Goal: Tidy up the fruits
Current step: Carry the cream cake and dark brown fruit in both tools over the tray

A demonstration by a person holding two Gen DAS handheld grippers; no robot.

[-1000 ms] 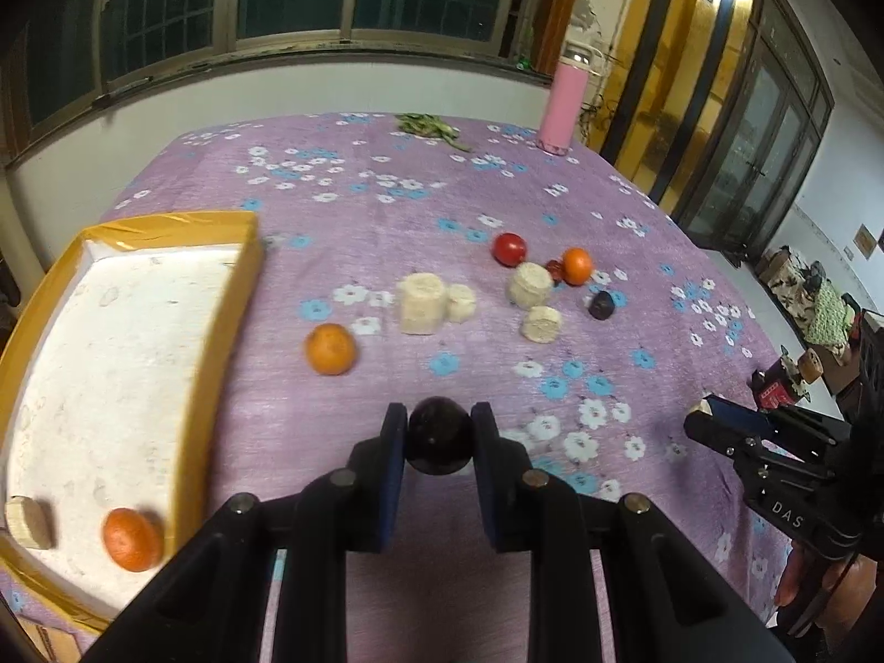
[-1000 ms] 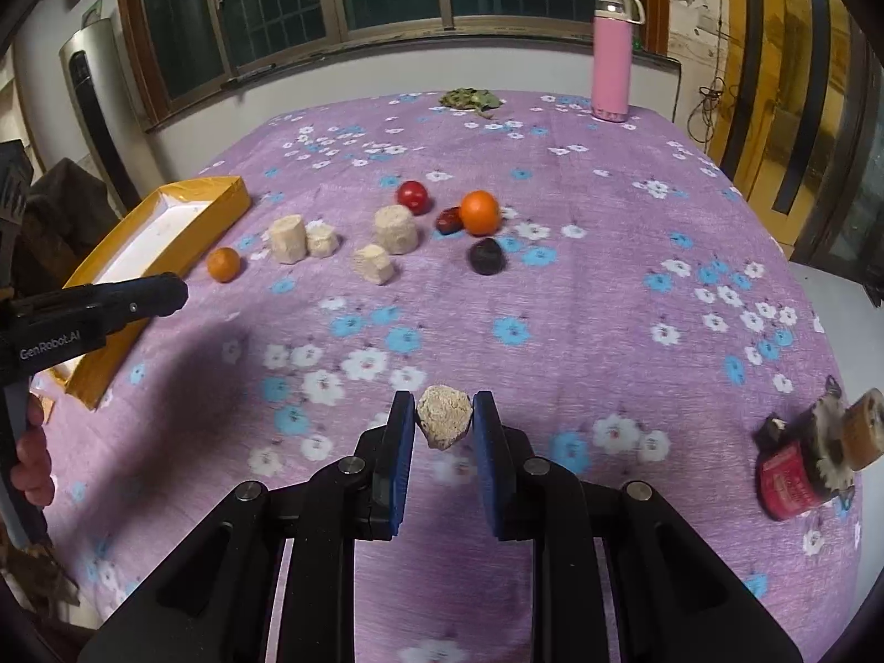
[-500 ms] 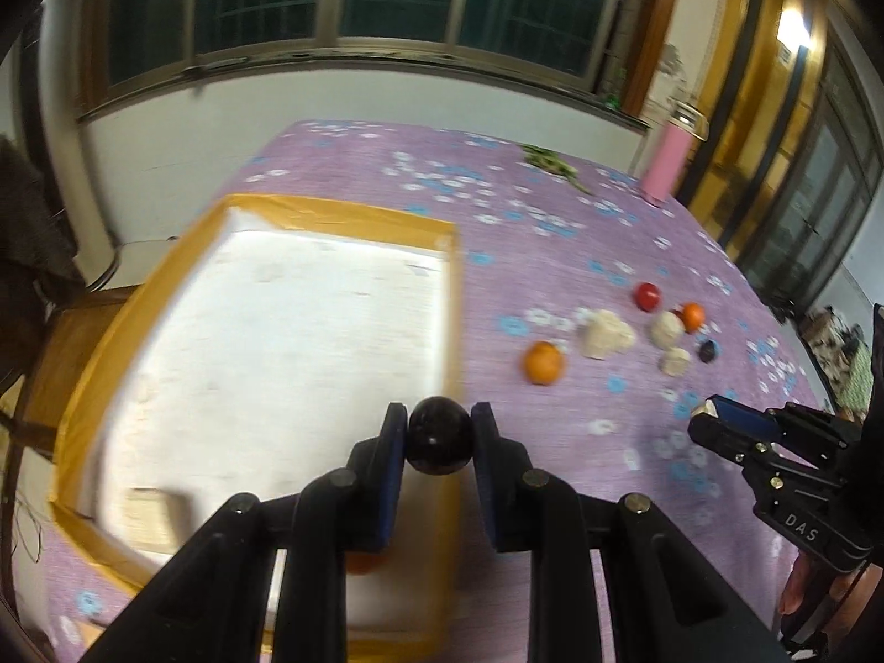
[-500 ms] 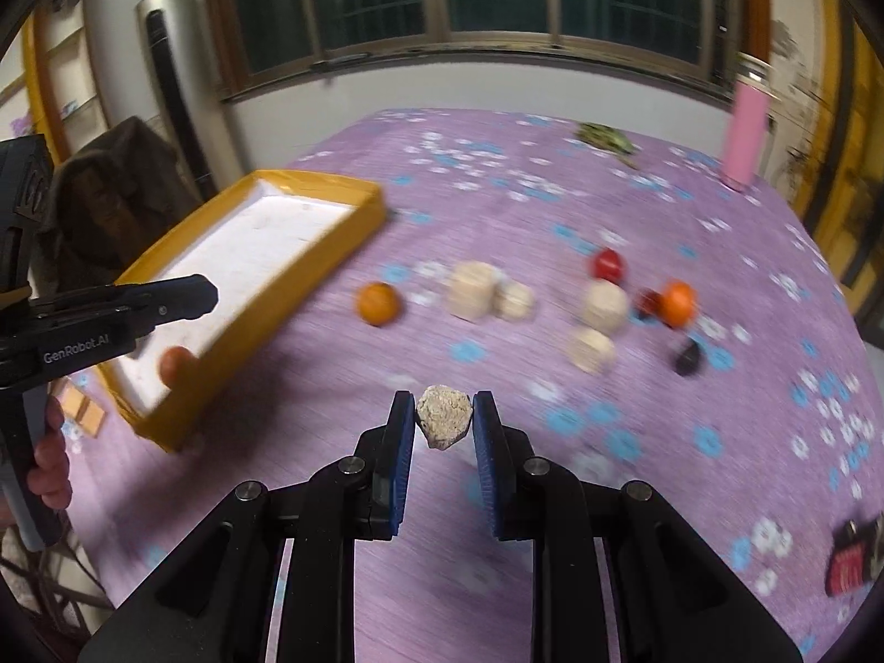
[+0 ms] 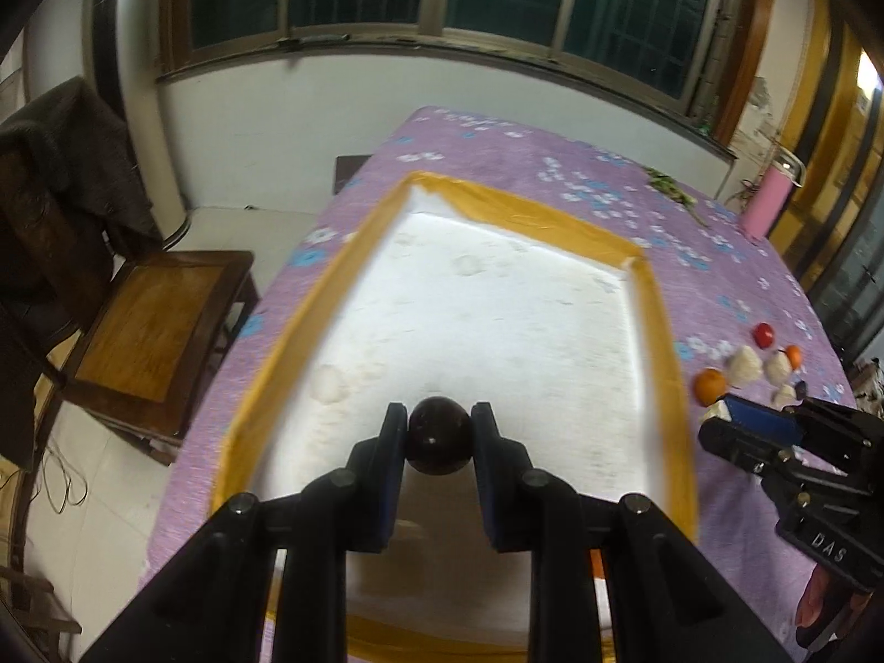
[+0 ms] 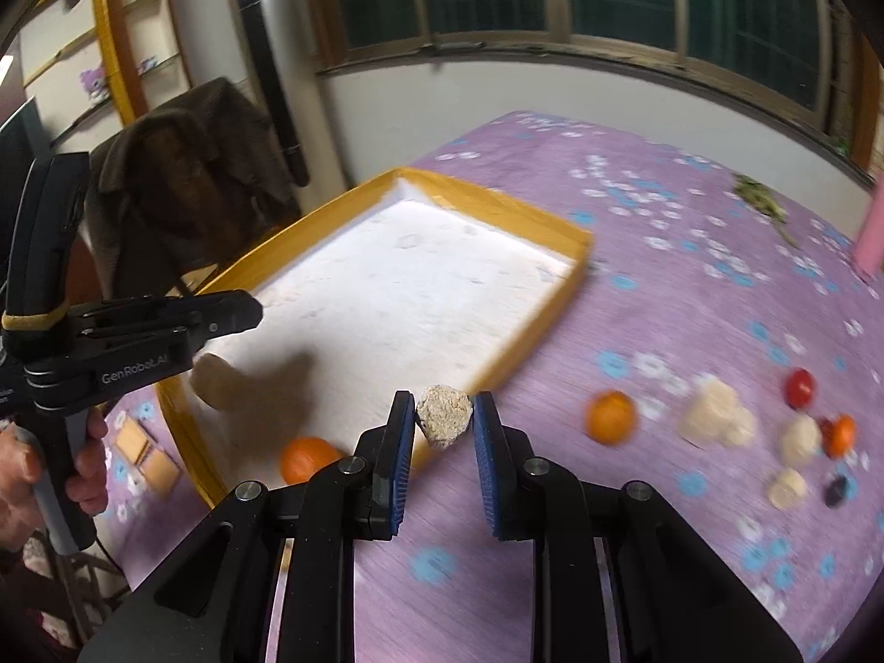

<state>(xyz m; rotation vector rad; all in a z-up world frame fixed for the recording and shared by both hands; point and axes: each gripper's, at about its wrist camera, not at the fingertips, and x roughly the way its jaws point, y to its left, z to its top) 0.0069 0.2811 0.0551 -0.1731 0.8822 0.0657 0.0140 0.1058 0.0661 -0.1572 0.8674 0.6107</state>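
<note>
A dark round fruit (image 5: 440,435) sits clamped between the left gripper (image 5: 436,442) jaws above the white floor of the yellow-rimmed tray (image 5: 657,331), apparently ready for dropping in. The right gripper (image 6: 442,431) jaws clench a pale banana chunk (image 6: 445,422) just beside the tray's rim, over the purple flowered tabletop (image 6: 663,331)

The left claw (image 6: 243,309) reads "GenRobot.AI"; the right claw (image 5: 718,414) reads "DAS".
</note>
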